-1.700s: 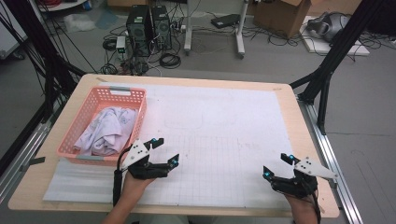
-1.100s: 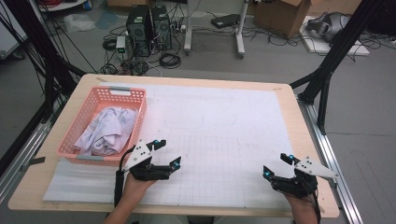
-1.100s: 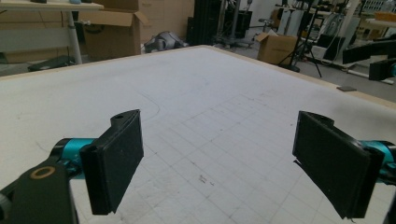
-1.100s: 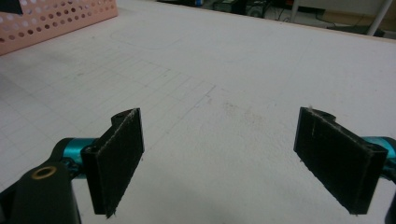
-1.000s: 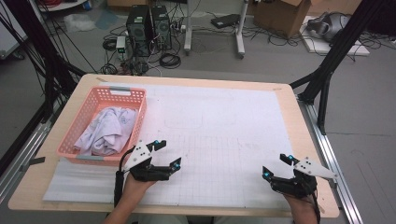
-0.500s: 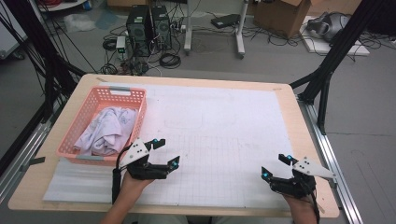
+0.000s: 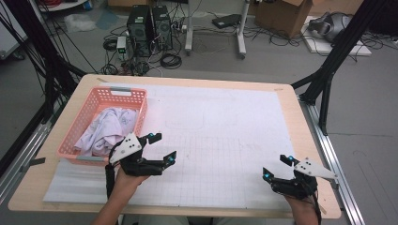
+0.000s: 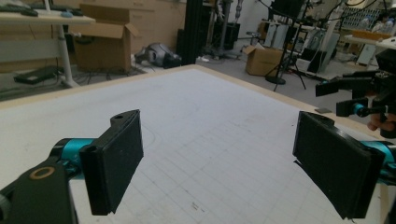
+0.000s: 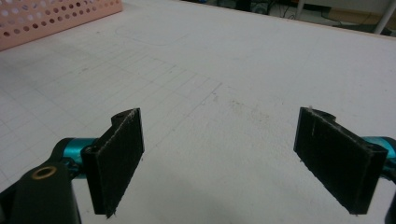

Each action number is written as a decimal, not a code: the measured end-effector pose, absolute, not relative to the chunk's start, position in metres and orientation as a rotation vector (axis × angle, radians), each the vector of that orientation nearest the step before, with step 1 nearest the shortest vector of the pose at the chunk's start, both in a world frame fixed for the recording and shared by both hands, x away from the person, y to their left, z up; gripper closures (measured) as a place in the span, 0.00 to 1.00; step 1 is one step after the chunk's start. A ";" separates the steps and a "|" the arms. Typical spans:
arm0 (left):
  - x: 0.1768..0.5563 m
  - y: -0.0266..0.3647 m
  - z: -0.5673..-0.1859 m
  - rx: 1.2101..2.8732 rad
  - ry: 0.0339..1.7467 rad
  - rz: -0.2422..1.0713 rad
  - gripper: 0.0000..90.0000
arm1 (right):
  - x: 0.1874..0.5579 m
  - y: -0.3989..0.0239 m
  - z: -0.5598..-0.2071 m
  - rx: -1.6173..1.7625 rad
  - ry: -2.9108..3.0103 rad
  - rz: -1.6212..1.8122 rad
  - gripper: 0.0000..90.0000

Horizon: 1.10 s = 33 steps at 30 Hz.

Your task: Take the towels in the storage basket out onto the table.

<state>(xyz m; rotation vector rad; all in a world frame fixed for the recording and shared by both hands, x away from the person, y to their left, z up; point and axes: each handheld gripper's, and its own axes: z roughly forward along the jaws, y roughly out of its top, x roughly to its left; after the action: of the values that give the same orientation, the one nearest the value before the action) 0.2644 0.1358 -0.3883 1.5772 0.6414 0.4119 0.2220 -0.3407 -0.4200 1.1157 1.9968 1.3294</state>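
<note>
Lacking readable writing: basket [image 7: 104,123]; left gripper [image 7: 162,147] agape.

Black claws [image 7: 162,149], teal joints, grey plates

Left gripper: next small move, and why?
Probably swing the left gripper left over the pink basket toward the white cloth. Its jaws stand open and empty, and the cloth heaped in the basket lies right beside it.

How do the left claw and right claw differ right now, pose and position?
The left claw sits beside the pink basket holding white cloth; the right claw sits near the table's right edge, far from it. The left claw points toward the right claw; the right points toward the basket. Both are open and empty.
</note>
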 end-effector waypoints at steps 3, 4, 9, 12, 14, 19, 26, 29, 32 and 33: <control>0.268 0.140 -0.383 1.575 0.651 0.424 0.18 | 0.223 -0.339 -0.421 1.103 2.006 1.324 0.16; 0.269 0.143 -0.380 1.574 0.654 0.427 0.18 | 0.223 -0.339 -0.420 1.111 2.002 1.328 0.16; 0.275 0.159 -0.367 1.556 0.689 0.431 0.18 | 0.222 -0.339 -0.420 1.107 1.999 1.330 0.16; 0.278 0.170 -0.358 1.548 0.702 0.441 0.18 | 0.222 -0.340 -0.420 1.119 1.998 1.331 0.16; 0.280 0.178 -0.353 1.550 0.708 0.456 0.18 | 0.223 -0.340 -0.420 1.115 1.997 1.327 0.16; 0.287 0.195 -0.347 1.582 0.749 0.467 0.18 | 0.223 -0.338 -0.420 1.113 2.003 1.326 0.16; 0.300 0.220 -0.345 1.594 0.826 0.492 0.18 | 0.223 -0.339 -0.421 1.116 1.998 1.328 0.16; 0.306 0.229 -0.345 1.598 0.856 0.502 0.18 | 0.224 -0.339 -0.421 1.116 2.003 1.324 0.16; 0.311 0.236 -0.345 1.606 0.878 0.517 0.18 | 0.224 -0.339 -0.421 1.114 2.005 1.319 0.16; 0.313 0.239 -0.345 1.614 0.885 0.523 0.18 | 0.224 -0.339 -0.421 1.120 2.003 1.321 0.16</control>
<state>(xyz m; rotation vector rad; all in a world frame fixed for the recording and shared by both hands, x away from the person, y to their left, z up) 0.3127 0.2393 -0.3446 1.6138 0.8848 0.5228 0.2236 -0.3385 -0.4211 1.1198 2.0033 1.3214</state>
